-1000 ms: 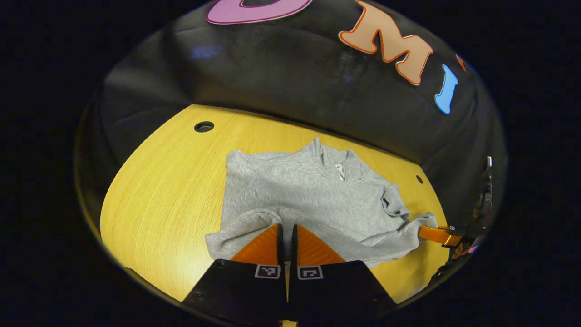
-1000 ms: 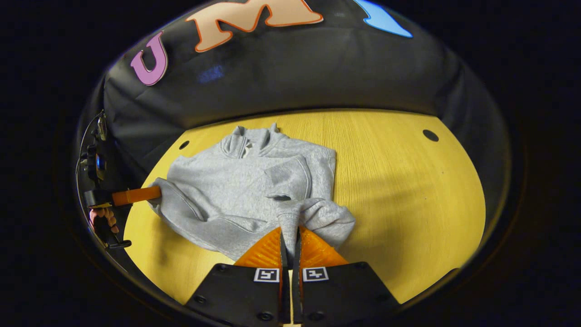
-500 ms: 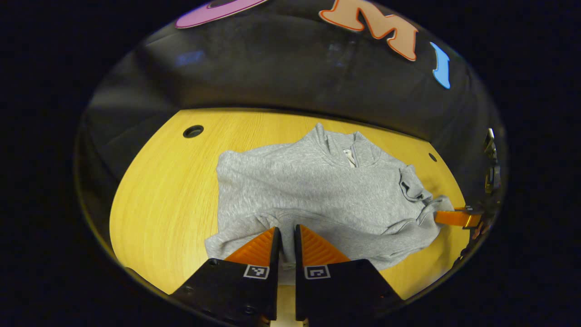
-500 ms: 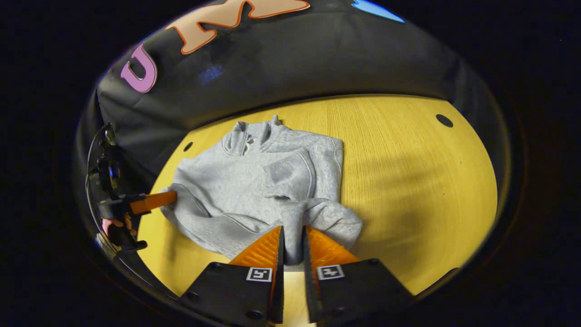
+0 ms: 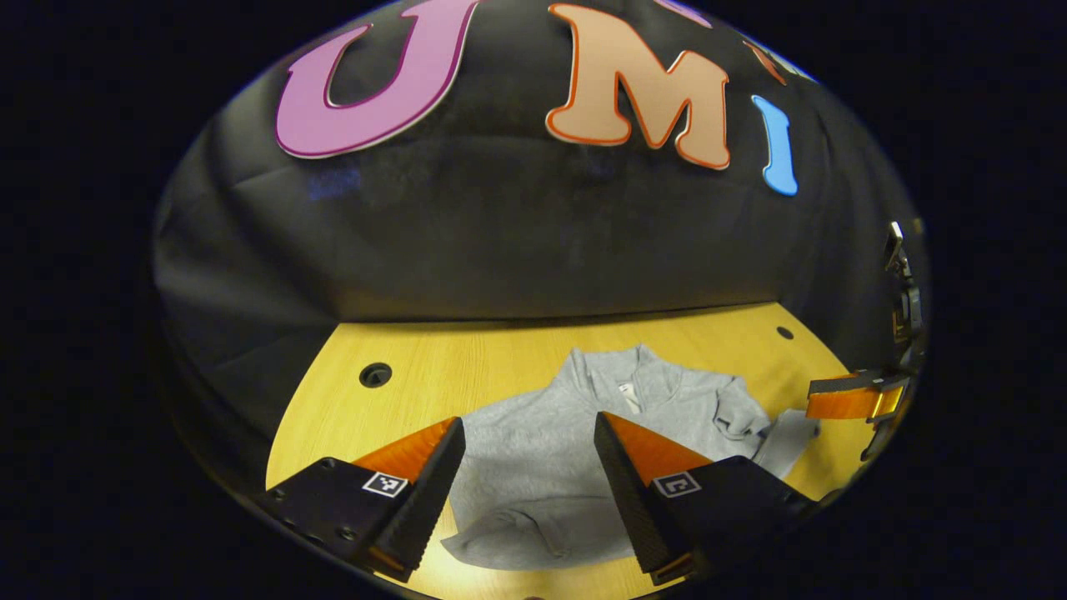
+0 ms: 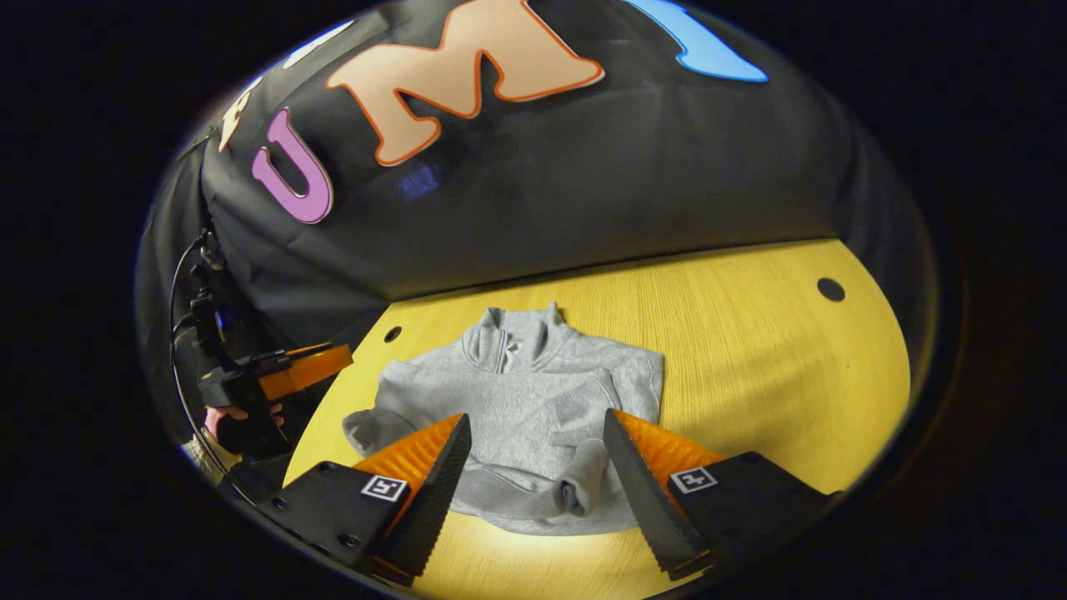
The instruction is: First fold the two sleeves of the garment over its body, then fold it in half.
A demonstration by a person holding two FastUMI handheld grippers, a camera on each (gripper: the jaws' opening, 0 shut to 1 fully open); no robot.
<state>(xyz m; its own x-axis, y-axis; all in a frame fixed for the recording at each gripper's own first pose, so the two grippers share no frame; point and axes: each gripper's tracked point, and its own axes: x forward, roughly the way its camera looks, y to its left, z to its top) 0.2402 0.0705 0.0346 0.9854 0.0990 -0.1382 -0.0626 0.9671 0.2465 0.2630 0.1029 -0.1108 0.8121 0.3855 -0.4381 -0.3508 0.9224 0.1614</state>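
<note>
Grey knit sweatshirt with a short zip collar (image 5: 542,450) lies flat on the yellow wood-grain table (image 5: 500,367), collar toward the black cloth wall (image 5: 500,242), hem toward the camera.

Left gripper view: left gripper (image 5: 529,479) hangs above the near part of the garment, its 2 fingers spread wide, nothing between them but grey fabric below. No contact with the cloth can be seen. One sleeve (image 5: 521,529) lies folded in across the lower body near the hem. At the garment's far side a sleeve is bunched at the shoulder, with a cuff end (image 5: 788,442) lying loose on the table. Just beyond that cuff sits the other gripper's tip, apart from the cloth; its jaw state cannot be read from here. 2 round holes in the tabletop: a larger one (image 5: 375,375) off the garment's left shoulder, a small one near the far right edge.

Right gripper view: right gripper (image 6: 533,475) also held above the sweatshirt (image 6: 517,417), fingers wide apart and holding nothing. A sleeve with its ribbed cuff (image 6: 583,487) rests across the lower front, between the 2 fingers in view. The other sleeve end (image 6: 363,429) curls at the garment's left edge. Farther left, a hand (image 6: 237,421) grips the other gripper's handle, raised clear of the table (image 6: 775,358). 1 large hole (image 6: 830,289) shows at the table's far right.
</note>
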